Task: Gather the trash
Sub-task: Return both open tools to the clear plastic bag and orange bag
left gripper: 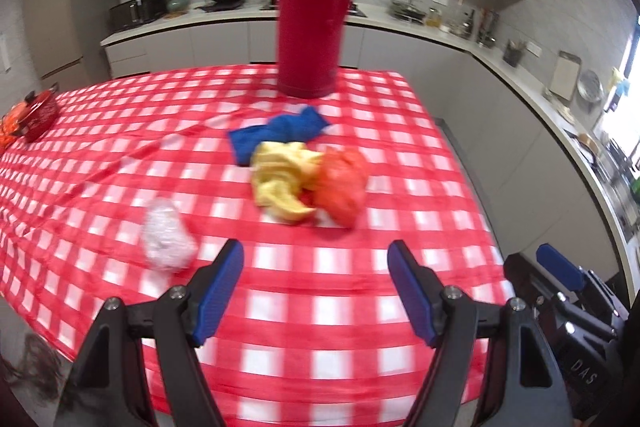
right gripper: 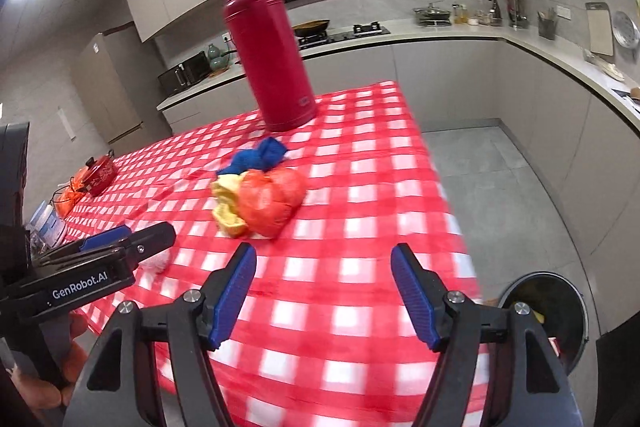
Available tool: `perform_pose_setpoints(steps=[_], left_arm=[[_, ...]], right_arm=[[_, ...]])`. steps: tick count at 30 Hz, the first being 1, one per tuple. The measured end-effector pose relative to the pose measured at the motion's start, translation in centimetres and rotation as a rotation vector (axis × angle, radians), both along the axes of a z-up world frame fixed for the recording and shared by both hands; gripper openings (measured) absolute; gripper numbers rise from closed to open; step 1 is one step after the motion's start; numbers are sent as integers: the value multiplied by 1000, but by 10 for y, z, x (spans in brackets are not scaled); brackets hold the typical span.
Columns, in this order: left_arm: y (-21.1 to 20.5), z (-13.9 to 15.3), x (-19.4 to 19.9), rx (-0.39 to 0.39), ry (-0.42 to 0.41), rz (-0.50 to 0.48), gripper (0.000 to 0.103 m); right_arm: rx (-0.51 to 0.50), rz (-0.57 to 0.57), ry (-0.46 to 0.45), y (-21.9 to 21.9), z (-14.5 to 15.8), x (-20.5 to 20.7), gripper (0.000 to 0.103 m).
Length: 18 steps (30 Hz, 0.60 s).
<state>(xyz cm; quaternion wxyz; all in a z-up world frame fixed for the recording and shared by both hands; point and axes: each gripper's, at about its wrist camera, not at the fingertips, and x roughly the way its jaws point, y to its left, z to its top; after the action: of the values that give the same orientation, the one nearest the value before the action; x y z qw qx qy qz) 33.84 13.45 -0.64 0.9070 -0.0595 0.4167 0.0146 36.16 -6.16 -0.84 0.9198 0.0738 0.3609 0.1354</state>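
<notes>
On the red-checked tablecloth lie a crumpled white wad, a yellow wad, an orange-red wad and a blue wad. My left gripper hovers open over the cloth's near part, with the white wad just off its left finger and nothing between its pads. My right gripper is open too and holds nothing. It points at the orange-red wad, which lies with the yellow wad and blue wad a little beyond its fingertips. The left gripper half hides the white wad.
A tall red thermos stands upright behind the wads. A small red pot sits at the table's far left. A black round bin stands on the floor past the table's right corner. Kitchen counters run along the back and right walls.
</notes>
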Motion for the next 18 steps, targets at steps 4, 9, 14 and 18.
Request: perform_pose_setpoints(steps=[4, 9, 14, 18], left_arm=[[34, -6, 1, 6, 0, 29, 76], [65, -14, 2, 11, 6, 48, 76], [96, -21, 5, 1, 11, 74, 76], [111, -33, 10, 4, 34, 80, 76]], right_arm=[[-4, 6, 9, 32, -1, 8, 72], [-5, 14, 16, 62, -4, 18, 73], [-5, 28, 29, 90, -11, 26, 73], [-2, 37, 49, 107, -20, 32, 73]])
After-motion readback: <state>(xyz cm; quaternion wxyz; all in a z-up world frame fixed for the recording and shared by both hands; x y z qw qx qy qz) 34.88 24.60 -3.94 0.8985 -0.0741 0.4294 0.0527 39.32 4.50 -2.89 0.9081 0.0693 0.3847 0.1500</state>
